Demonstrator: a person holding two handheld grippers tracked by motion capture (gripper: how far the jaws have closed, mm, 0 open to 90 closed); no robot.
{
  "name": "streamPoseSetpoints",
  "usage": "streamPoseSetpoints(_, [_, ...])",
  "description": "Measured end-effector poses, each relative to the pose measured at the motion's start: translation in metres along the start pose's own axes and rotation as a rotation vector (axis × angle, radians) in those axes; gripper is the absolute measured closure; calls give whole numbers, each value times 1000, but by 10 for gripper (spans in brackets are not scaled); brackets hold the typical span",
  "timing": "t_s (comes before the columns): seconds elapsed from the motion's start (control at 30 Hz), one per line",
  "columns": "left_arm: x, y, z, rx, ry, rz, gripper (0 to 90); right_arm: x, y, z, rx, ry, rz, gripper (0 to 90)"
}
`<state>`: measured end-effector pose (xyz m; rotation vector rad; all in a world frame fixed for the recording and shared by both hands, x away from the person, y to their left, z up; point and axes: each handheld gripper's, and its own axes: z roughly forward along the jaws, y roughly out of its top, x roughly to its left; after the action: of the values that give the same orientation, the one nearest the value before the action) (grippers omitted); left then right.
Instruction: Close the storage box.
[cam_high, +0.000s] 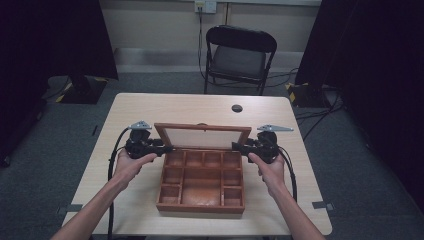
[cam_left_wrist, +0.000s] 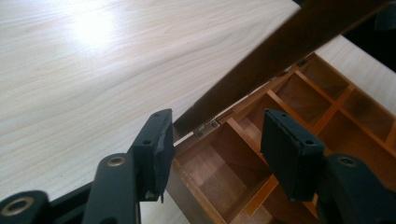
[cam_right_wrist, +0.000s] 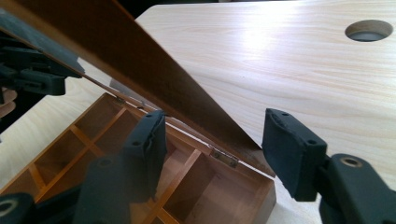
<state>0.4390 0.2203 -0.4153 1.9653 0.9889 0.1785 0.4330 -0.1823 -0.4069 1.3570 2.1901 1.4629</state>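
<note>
A wooden box (cam_high: 201, 192) with several bare compartments sits mid-table, its hinged lid (cam_high: 202, 136) raised and leaning back. My left gripper (cam_high: 162, 148) is at the lid's left end and my right gripper (cam_high: 239, 147) at its right end, each held in a hand. In the left gripper view the jaws (cam_left_wrist: 219, 149) stand apart around the lid's edge (cam_left_wrist: 280, 51), by a small hinge (cam_left_wrist: 207, 128), the right pad well clear of the wood. In the right gripper view the jaws (cam_right_wrist: 219, 149) straddle the lid (cam_right_wrist: 140, 60) with gaps on both sides.
The light wooden table (cam_high: 150, 107) has a round cable hole (cam_high: 237, 108) behind the box. A black folding chair (cam_high: 239, 57) stands beyond the far edge. Dark curtains hang at both sides, and cables lie on the floor at the right.
</note>
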Motion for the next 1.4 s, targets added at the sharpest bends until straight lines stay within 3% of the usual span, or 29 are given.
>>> streamPoseSetpoints(0.1, [-2, -1, -3, -14, -9, -7, 434, 1, -1, -1, 13, -4, 17, 366])
streamPoseSetpoints(0.37, [-3, -6, -8, -10, -12, 10, 509, 5, -7, -4, 42, 0, 0, 352])
streamPoseSetpoints(0.6, [-2, -11, -13, -18, -21, 15, 559, 6, -12, -4, 55, 10, 32, 340])
streamPoseSetpoints(0.77, [1, -15, -16, 3, -27, 26, 586, 11, -15, -1, 69, 3, 25, 335])
streamPoseSetpoints(0.97, [1, -21, -16, -6, -43, 5, 542, 16, -19, -1, 75, -12, 23, 335])
streamPoseSetpoints(1.07, [-1, -21, -15, -15, -47, -11, 461, 18, -19, -2, 73, -20, 23, 329])
streamPoseSetpoints(1.23, [-3, -21, -12, -13, -43, -15, 427, 23, -21, -1, 74, -25, 21, 256])
streamPoseSetpoints(1.4, [-2, -23, -13, -11, -19, -24, 352, 18, -22, -4, 108, 7, 20, 266])
